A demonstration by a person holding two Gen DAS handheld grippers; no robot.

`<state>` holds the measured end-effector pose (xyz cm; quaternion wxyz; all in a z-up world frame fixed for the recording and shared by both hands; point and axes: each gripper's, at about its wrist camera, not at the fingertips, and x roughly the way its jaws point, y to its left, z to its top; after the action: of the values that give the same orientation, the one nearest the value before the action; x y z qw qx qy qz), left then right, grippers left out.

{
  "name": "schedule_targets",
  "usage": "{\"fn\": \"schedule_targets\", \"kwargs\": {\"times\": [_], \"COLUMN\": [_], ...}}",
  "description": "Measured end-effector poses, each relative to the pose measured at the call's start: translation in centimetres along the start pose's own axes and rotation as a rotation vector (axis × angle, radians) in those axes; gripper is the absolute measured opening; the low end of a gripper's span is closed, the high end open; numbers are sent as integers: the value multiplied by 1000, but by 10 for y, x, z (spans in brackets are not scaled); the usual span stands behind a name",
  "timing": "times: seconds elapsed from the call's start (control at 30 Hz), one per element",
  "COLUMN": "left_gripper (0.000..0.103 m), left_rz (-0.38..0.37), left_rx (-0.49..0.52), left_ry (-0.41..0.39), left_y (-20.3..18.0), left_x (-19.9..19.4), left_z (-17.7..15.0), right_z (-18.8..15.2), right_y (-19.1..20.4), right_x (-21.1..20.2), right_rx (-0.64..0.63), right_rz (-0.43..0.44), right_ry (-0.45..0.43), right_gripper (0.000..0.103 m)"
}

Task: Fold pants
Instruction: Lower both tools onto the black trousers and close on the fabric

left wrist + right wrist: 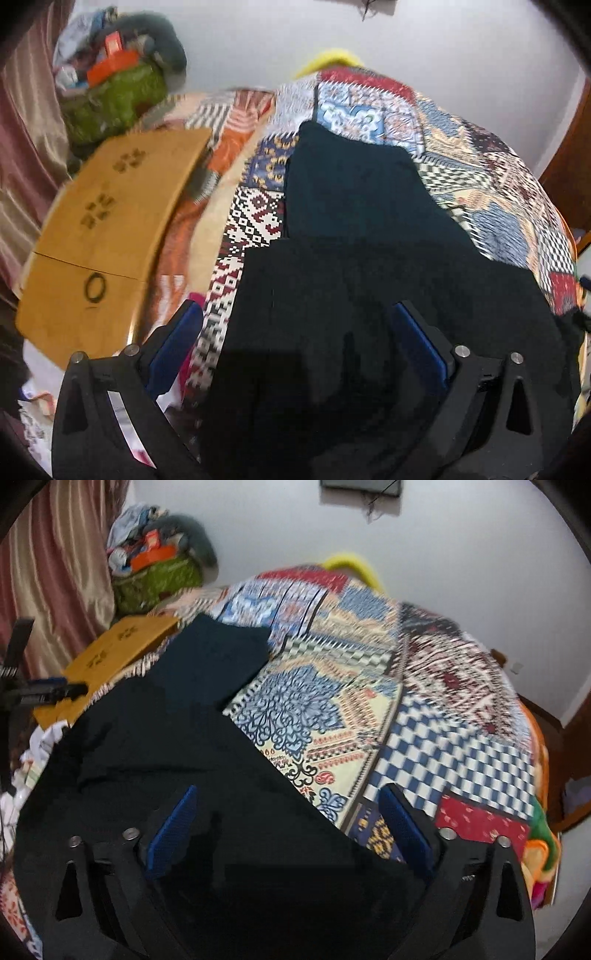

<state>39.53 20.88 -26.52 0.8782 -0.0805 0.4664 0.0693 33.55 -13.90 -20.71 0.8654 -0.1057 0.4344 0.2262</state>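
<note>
Dark pants (pixel 354 229) lie flat on a patchwork bedspread (pixel 491 192), running from the near edge toward the far end. My left gripper (pixel 295 314) is open, its blue pads wide apart, just above the near part of the pants. In the right wrist view the pants (pixel 177 731) fill the lower left. My right gripper (pixel 288 797) is open above their right edge, its left pad (pixel 177 823) over the cloth and its right pad over the bedspread (pixel 443 738). The left gripper (pixel 55 692) shows at the far left of that view.
A wooden board (pixel 110 221) lies on the bed left of the pants. A green bag (pixel 114 99) with piled clutter sits at the far left corner by a curtain (pixel 26 129). A white wall (pixel 406 44) stands behind the bed. Loose clothes lie at the near left.
</note>
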Motion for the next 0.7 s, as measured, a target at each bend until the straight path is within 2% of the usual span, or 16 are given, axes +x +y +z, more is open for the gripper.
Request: {"fn": "schedule_targets", "kwargs": {"times": [0.07,0.13,0.2,0.27,0.37,0.5,0.57,0.63,0.7], "left_gripper": [96,84,76,75,73,51,44,31,24], "left_rz": [-7,-14,-28,-41,-41,-60,-37,-7,1], "left_rx": [-17,-36,-68,-87,-65,-50,-31,-18,-13], "left_ry": [30,86,143,174,145,153,143,135,135], "left_y": [4,10,16,20,16,9,5,3,3], "left_x": [17,42,65,80,84,87,85,81,77], "left_z": [7,14,18,19,21,18,18,18,19], "right_z": [4,6,8,10,15,16,15,12,11], "right_y": [-2,-2,-4,-5,-10,-9,-4,1,5], "right_x": [18,33,44,53,62,67,67,65,66], "right_rx": [-19,-36,-54,-69,-69,-45,-47,-48,-41], "right_rz": [22,37,50,50,73,180,201,233,239], "right_ry": [44,83,106,126,140,178,179,179,181], "right_gripper": [92,91,89,83,73,46,36,18,11]}}
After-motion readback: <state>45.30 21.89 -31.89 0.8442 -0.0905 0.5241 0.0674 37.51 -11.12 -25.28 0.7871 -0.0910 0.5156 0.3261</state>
